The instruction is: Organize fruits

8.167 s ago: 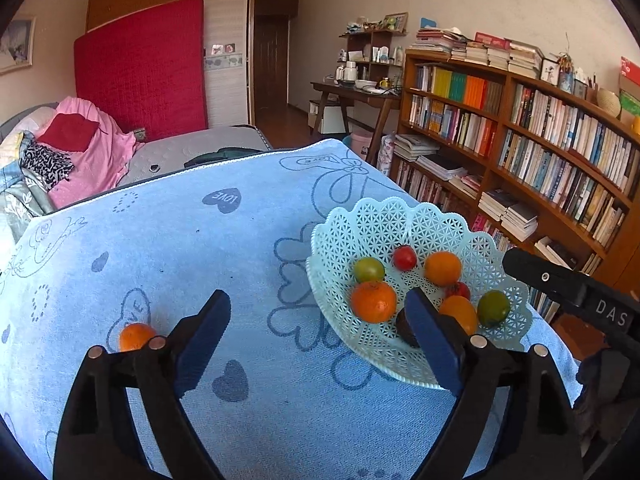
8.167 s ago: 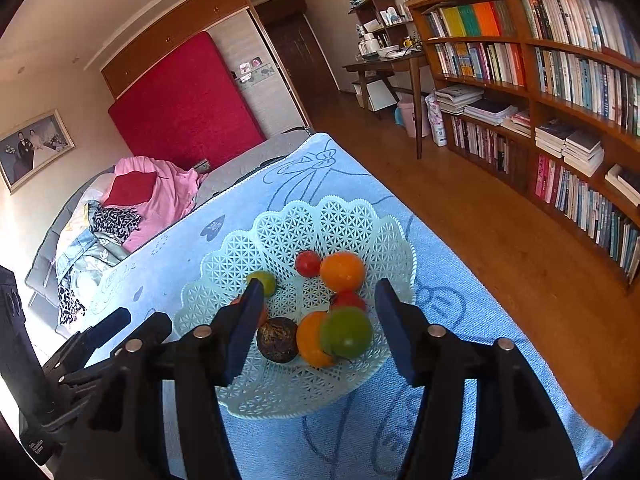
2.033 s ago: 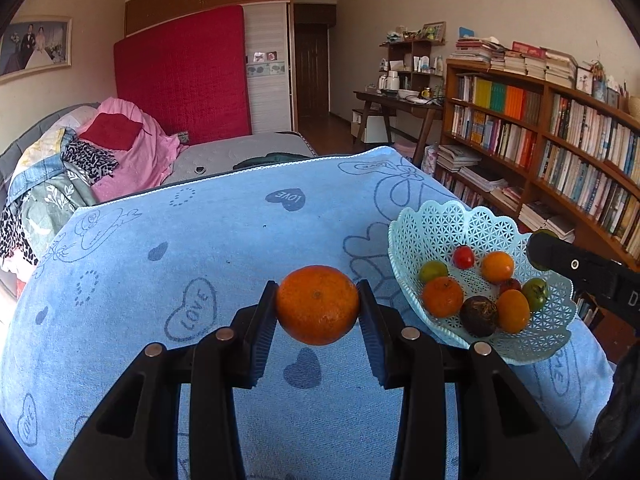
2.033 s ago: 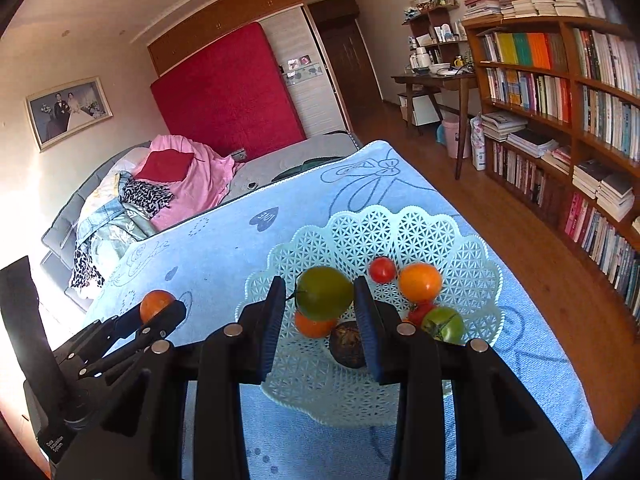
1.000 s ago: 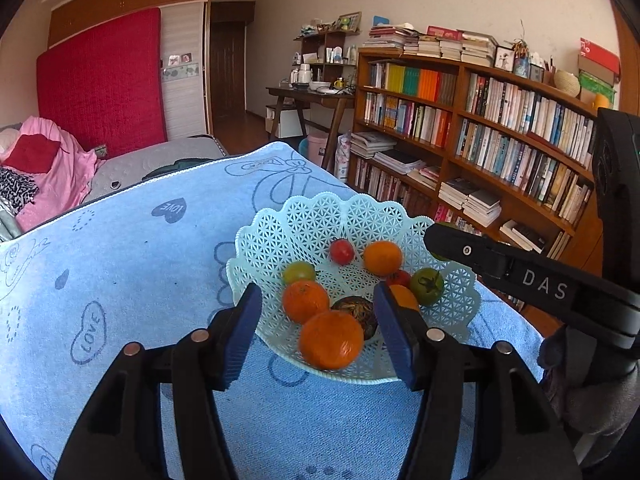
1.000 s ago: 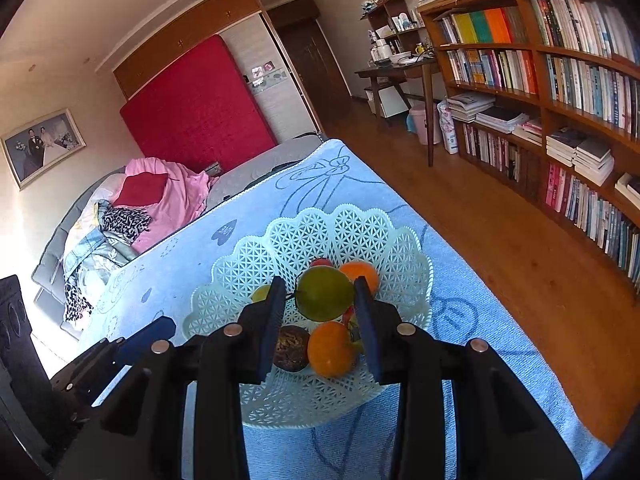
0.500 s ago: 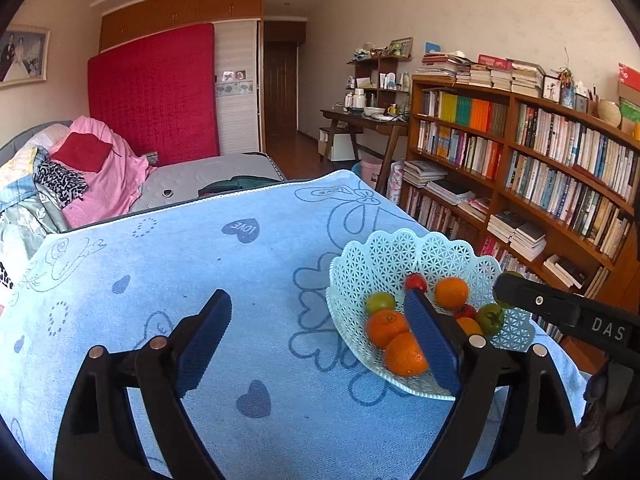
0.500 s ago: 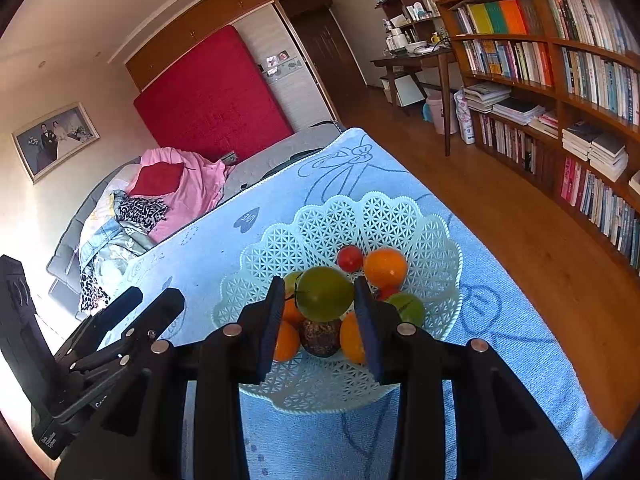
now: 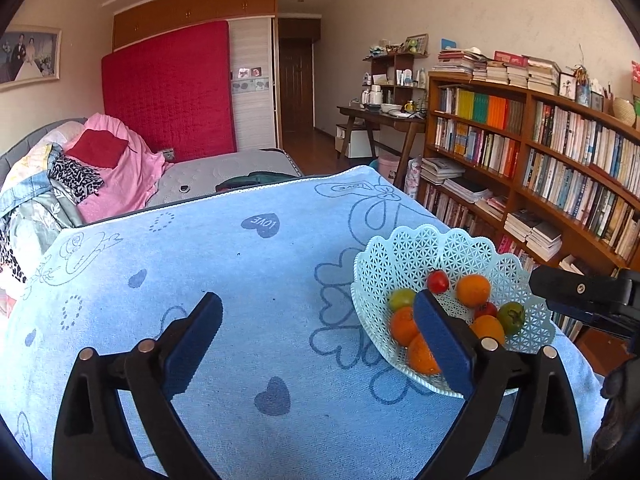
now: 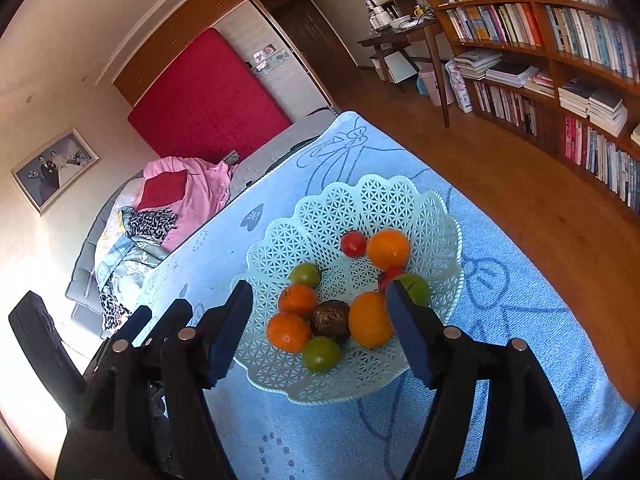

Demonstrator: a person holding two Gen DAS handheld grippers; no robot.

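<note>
A pale green lattice basket [image 10: 400, 200] stands on the blue towel-covered table [image 9: 248, 264] and holds several fruits: oranges [image 10: 288, 331], green tomatoes [image 10: 321, 354], a red tomato [image 10: 353, 243] and a dark brown fruit [image 10: 330, 320]. My right gripper [image 10: 320, 334] is open and empty just above the basket's near side. My left gripper [image 9: 316, 344] is open and empty over the cloth, left of the basket [image 9: 420, 248]. The right gripper's body [image 9: 584, 296] shows at the right edge of the left wrist view.
A long bookshelf [image 9: 560, 160] runs along the right wall beyond the table edge. A desk [image 9: 384, 120] stands at the back. A bed with pink bedding [image 9: 112, 172] lies behind the table on the left. Wooden floor [image 10: 520, 184] lies right of the table.
My right gripper has opened and let go of the green tomato, which now lies at the basket's near side. My left gripper has drawn back to the left, open and empty.
</note>
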